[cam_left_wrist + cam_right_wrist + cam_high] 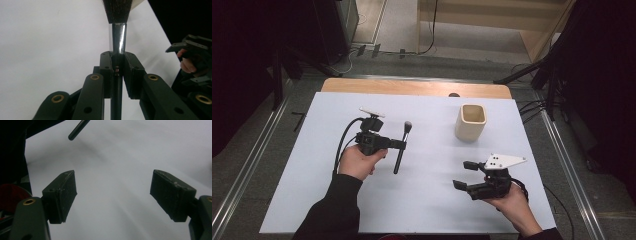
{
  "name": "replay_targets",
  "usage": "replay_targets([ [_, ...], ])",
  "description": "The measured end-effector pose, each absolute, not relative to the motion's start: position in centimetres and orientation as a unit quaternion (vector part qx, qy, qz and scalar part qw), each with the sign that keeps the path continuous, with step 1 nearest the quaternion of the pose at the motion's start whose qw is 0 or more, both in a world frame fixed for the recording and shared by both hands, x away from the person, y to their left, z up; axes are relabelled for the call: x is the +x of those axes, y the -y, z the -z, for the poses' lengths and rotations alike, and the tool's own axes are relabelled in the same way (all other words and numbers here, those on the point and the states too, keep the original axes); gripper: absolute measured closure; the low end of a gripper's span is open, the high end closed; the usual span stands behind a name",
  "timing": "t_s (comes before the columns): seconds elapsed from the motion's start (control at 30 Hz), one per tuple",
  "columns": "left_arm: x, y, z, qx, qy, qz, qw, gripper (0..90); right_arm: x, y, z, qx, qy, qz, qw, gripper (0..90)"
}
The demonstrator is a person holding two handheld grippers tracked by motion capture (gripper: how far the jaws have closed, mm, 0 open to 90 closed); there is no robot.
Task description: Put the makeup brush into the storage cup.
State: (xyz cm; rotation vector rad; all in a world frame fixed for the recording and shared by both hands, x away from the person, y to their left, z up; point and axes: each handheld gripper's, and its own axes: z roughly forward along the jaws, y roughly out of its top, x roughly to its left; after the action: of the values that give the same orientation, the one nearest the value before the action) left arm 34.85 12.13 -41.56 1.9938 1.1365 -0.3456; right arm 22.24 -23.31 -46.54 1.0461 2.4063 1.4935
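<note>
Nearest the person, the right gripper (466,175) hovers over the white table (427,200), jaws wide with nothing between them; farther left, the left gripper (402,145) is clamped on a makeup brush (401,147) — bristles pointing away, handle toward the person; beyond, right of the brush, a cream cup (471,122) stands upright — well apart.

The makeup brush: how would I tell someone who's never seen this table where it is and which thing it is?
On the white table, look at the left half, left of the cream square cup. The left gripper is shut on the makeup brush partway along its handle. It is the one long thin thing there: black handle, shiny metal collar, dark bristle tuft pointing away from the person.
</note>
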Motion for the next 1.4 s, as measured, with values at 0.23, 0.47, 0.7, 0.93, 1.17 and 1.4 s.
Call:
replay_targets([
  [0.23,34.8,-12.9,41.4,0.804,-0.422,0.130,0.399,79.0,22.7,22.8,46.2,0.346,-0.791,-0.500,0.069,21.9],
  [0.47,34.0,-13.9,41.7,0.797,-0.402,0.137,0.429,79.0,23.2,21.8,46.1,0.344,-0.791,-0.501,0.067,21.8],
  [0.7,33.5,-14.7,42.2,0.788,-0.398,0.136,0.449,79.0,23.8,20.6,46.0,0.345,-0.787,-0.508,0.054,21.9],
  [0.93,33.5,-15.1,42.7,0.780,-0.394,0.148,0.463,79.0,24.3,19.7,46.1,0.343,-0.785,-0.514,0.039,21.9],
  [1.17,33.1,-14.9,43.0,0.774,-0.388,0.166,0.472,79.0,24.6,19.0,46.3,0.341,-0.785,-0.517,0.026,21.9],
  [1.4,32.8,-14.5,43.1,0.768,-0.378,0.173,0.486,79.0,25.0,18.0,46.4,0.334,-0.787,-0.519,0.018,21.8],
])
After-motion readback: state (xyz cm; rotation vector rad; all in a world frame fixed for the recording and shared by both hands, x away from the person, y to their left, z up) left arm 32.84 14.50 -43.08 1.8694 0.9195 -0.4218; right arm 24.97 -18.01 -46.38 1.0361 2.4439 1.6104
